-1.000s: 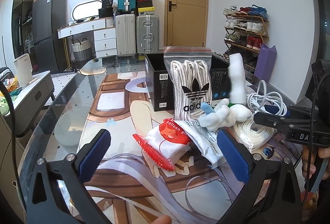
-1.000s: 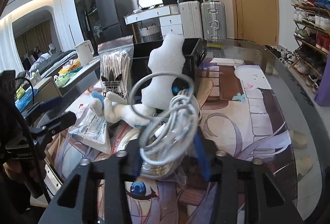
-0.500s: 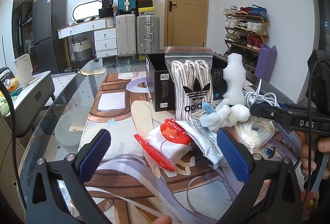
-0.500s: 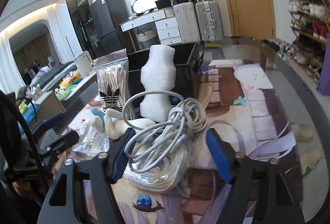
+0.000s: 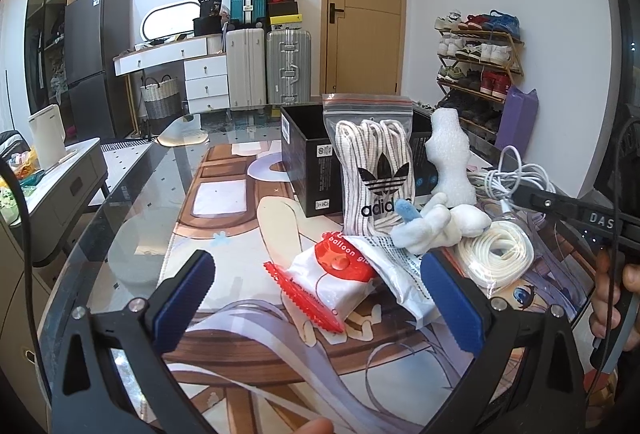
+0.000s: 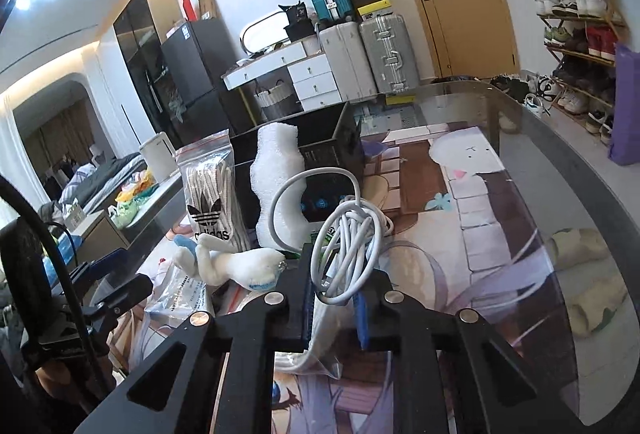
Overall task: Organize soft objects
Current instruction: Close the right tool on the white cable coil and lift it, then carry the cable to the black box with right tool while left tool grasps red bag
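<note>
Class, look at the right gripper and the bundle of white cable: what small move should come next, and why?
Probably lift the white cable and carry it toward the black box. The right gripper has its jaws shut on the bundle, the box stands open just behind, and the left gripper hangs open, holding nothing.

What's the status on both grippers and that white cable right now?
Right gripper shut on white cable. Left gripper open, empty, above the red and white packet. Black box behind the pile; foam piece stands between cable and box.
</note>
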Tool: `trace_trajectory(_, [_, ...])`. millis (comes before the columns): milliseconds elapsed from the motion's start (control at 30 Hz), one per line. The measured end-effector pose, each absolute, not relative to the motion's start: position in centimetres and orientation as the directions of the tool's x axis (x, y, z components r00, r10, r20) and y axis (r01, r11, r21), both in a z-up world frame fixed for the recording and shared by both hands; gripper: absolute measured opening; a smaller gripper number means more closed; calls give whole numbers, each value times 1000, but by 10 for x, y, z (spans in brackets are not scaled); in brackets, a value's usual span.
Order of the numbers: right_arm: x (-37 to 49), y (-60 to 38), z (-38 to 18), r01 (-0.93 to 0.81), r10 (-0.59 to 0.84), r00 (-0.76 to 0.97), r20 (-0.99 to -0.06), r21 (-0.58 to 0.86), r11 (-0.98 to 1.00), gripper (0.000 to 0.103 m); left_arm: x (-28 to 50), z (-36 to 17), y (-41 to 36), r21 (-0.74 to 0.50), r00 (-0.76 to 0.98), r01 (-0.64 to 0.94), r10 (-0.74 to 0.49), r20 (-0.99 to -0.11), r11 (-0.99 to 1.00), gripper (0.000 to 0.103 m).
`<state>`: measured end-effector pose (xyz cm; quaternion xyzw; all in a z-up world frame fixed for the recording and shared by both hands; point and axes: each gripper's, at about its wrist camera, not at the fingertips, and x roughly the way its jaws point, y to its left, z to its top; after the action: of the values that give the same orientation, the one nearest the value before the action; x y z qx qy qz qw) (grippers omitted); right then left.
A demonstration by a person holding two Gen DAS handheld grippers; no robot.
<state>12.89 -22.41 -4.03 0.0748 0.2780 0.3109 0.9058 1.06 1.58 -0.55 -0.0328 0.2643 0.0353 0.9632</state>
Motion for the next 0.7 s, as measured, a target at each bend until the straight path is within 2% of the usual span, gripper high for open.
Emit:
trace_trajectory(200, [118, -238, -31, -559, 646, 663, -377, 323, 763, 14, 13, -4, 26, -54, 851, -107, 64, -521, 993, 103])
trace_trajectory(433, [107, -245, -15, -608, 704, 651, -285, 360, 708, 14, 25, -12, 38, -61, 809, -145, 82, -582, 988, 103])
trace_trajectory(700, [99, -241, -10, -630, 722, 632, -283, 354, 691, 14, 36, -19, 33, -9, 755, -123, 88, -649, 992, 103])
